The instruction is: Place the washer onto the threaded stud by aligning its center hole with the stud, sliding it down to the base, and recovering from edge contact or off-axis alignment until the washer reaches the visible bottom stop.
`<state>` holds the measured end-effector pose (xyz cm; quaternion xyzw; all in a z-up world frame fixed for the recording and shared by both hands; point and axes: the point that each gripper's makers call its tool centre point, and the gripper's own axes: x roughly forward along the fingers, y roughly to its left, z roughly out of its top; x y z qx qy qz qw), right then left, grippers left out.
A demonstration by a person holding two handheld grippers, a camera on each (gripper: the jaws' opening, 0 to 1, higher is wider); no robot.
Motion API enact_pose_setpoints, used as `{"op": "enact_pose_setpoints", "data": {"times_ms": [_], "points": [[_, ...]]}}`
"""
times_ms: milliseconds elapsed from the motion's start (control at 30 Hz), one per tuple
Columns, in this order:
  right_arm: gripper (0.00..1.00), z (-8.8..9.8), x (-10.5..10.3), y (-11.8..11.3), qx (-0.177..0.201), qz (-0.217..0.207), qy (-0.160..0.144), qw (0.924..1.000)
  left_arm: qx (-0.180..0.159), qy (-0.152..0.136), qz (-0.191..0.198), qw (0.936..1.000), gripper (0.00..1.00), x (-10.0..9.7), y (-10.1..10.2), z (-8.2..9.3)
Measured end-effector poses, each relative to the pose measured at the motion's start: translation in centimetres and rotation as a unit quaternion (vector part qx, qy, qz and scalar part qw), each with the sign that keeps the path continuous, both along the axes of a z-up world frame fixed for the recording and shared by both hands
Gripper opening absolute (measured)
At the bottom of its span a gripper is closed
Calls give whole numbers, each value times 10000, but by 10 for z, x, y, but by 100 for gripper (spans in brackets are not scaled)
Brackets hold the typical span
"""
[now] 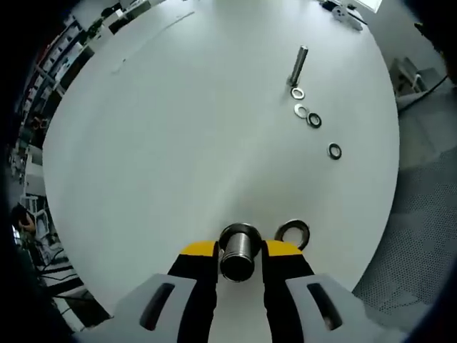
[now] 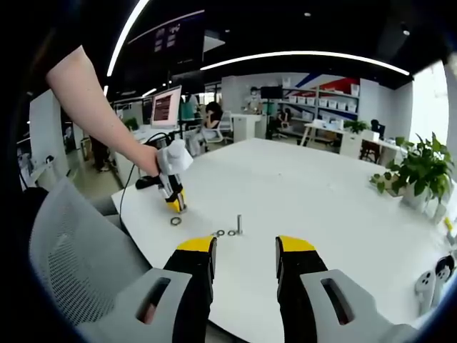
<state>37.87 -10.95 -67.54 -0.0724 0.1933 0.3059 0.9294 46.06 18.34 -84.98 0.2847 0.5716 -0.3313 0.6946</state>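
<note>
Washers lie scattered on the round white table (image 1: pixel 178 128): a large dark metal washer (image 1: pixel 292 232) rests flat just beside the left claw (image 1: pixel 240 256), and a loose line of four smaller steel and dark rings (image 1: pixel 313 119) sits well away across the table, near a slim upright threaded steel stud (image 1: pixel 298 64). The left claw is pressed on a short, stout metal cylinder (image 1: pixel 239 250) with a hollow end, held between the yellow-tipped jaws close to the table surface. Whether this piece is a sleeve or a nut I cannot tell.

In the right gripper view, the right claw (image 2: pixel 245 251) is spread and holds nothing, hovering above the table edge and looking across at the stud (image 2: pixel 239 224), the rings beside it and the person's hand (image 2: pixel 146 158) carrying the other gripper.

By my judgement, a washer is thin, rigid, light and slick, and lying flat it offers almost no edge to pinch. It would best be taken across its outer rim, perhaps after tipping it up, leaving the centre hole free. A slack hold would let it slip or tilt and catch on the threads.
</note>
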Motion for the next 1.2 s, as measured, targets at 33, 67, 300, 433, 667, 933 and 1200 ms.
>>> {"op": "enact_pose_setpoints", "data": {"times_ms": [33,67,300,433,667,933,1200], "points": [[35,0,0,0,-1,5,-4,10000,1,-49,0,10000,23,1,0,2],[35,0,0,0,0,10,-7,10000,-10,-77,20,10000,23,2,0,4],[35,0,0,1,18,43,-10,10000,-129,-225,355,9990,26,6,3,14],[35,1,-1,3,24,84,-12,10000,-124,-255,467,9985,26,1,6,18],[35,-1,-2,6,-3,158,27,9999,-89,-283,555,9980,27,-5,10,21],[35,-1,-3,8,29,221,46,9997,-45,-269,888,9957,27,-20,16,22],[35,1,-4,9,53,258,17,9997,-280,-200,1360,9901,27,-36,8,18]]}}
